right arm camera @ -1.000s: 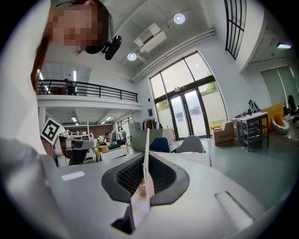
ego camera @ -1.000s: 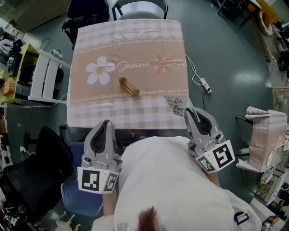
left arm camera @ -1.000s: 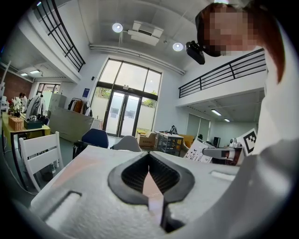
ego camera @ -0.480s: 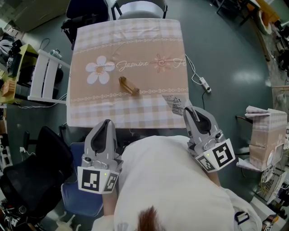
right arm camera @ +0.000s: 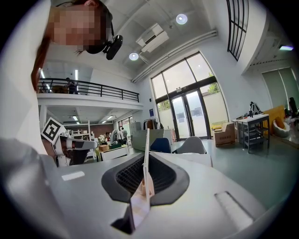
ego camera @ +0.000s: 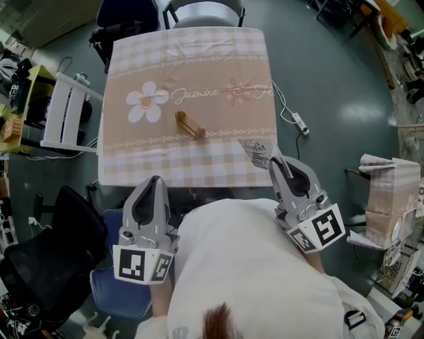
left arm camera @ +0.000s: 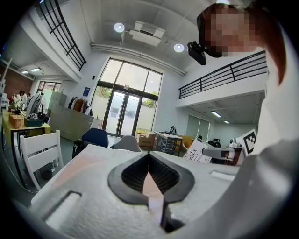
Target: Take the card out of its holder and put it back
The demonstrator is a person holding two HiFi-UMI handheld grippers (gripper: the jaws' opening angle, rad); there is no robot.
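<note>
You hold both grippers low and close to your body at the near edge of the table. Both point forward across it, almost level, with their marker cubes turned back toward you. Your left gripper sits at the near left corner. Its jaws are pressed together at the tips with nothing between them; only tablecloth shows through the gap behind the tips. Your right gripper sits at the near right corner, its jaws pinching the card. In the right gripper view the card stands edge-on between the ribbed pads and sticks out past the tips. From the head view it hangs over the near right part of the table.

The count is two grippers, one card and one holder. The holder, a small wooden piece, lies at a slant near the middle of the cloth, well apart from the card and from both grippers. Two chairs stand at the far end of the table, one dark and one grey. One white chair stands at its left side.
</note>
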